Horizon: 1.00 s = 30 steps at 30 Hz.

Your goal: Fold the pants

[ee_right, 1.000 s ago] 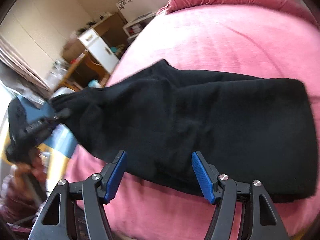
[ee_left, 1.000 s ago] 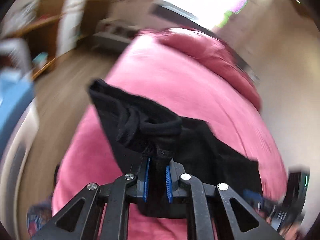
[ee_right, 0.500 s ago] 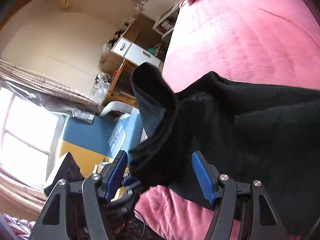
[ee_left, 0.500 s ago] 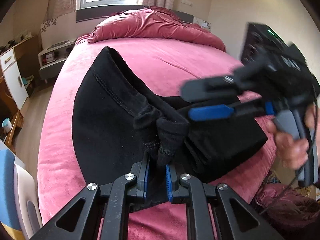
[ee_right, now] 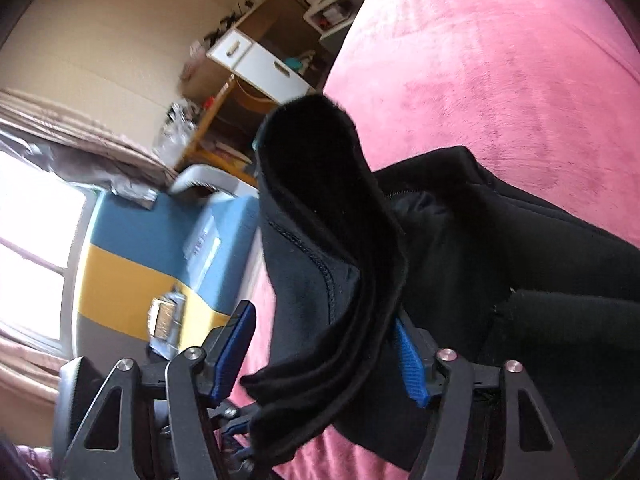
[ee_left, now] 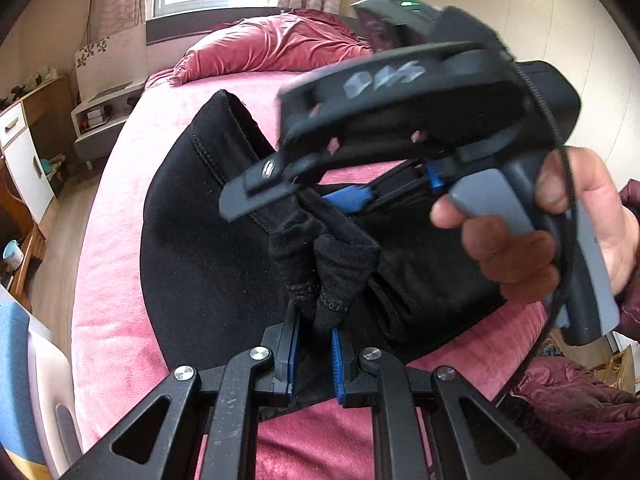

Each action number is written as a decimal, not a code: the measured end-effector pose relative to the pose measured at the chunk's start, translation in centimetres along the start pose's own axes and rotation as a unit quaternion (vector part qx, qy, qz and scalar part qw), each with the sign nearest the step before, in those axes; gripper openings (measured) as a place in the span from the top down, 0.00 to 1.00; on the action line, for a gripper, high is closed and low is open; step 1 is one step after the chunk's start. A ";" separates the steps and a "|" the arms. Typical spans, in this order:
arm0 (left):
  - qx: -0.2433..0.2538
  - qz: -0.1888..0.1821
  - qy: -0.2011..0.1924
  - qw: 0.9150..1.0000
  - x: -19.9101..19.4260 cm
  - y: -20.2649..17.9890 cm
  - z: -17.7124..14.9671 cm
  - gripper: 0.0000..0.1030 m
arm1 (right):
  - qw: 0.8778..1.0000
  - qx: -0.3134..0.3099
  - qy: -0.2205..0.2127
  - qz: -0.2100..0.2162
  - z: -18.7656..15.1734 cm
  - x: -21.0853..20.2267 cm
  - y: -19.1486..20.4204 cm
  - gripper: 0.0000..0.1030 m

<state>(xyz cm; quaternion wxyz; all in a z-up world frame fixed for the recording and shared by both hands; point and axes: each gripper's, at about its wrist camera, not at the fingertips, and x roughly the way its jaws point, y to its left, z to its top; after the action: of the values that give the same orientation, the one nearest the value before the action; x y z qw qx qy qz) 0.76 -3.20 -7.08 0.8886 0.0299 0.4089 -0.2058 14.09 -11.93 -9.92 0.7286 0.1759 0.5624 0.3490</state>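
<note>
The black pants (ee_left: 208, 248) lie on the pink bed (ee_left: 120, 208), one end lifted. My left gripper (ee_left: 314, 354) is shut on a bunched edge of the pants and holds it above the bed. In the left wrist view my right gripper (ee_left: 304, 196) reaches in from the right, jaws apart, around the raised fold of fabric. In the right wrist view my right gripper (ee_right: 324, 354) is open, with the upright fold of the pants (ee_right: 320, 216) standing between its blue pads. The rest of the pants (ee_right: 520, 264) spreads to the right on the bed (ee_right: 480, 60).
A crumpled pink duvet (ee_left: 276, 46) lies at the head of the bed under a window. A wooden desk with white drawers (ee_right: 256, 64) and a grey nightstand (ee_left: 104, 116) stand left of the bed. A blue and yellow box (ee_right: 152, 248) sits beside the bed.
My right gripper has swung in close to the left one and now straddles the lifted fold. My left gripper has kept its grip and held the edge up.
</note>
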 end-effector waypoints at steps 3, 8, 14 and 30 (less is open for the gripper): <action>-0.001 0.003 -0.001 1.000 0.0 0.0 0.0 0.88 | 1.000 -0.017 0.009 -0.024 0.2 1.0 0.3 0.77; -0.005 0.000 -0.004 1.000 -0.3 0.1 0.0 0.88 | 0.999 -0.017 0.006 -0.033 0.4 1.1 0.2 0.86; -0.008 -0.024 -0.018 1.000 -2.1 0.6 0.3 0.81 | 0.999 -0.035 -0.013 -0.029 -0.1 -0.9 1.4 0.87; -0.231 -0.117 -0.085 0.962 -7.0 12.4 0.2 0.70 | 0.992 -0.011 -0.125 0.007 -3.1 -13.5 1.5 0.87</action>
<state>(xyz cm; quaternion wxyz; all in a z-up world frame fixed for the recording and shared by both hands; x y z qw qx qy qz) 1.67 10.44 -3.18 0.8728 -0.2417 0.3686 -0.2097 9.05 -20.81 -0.47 0.7925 0.2143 0.4622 0.3353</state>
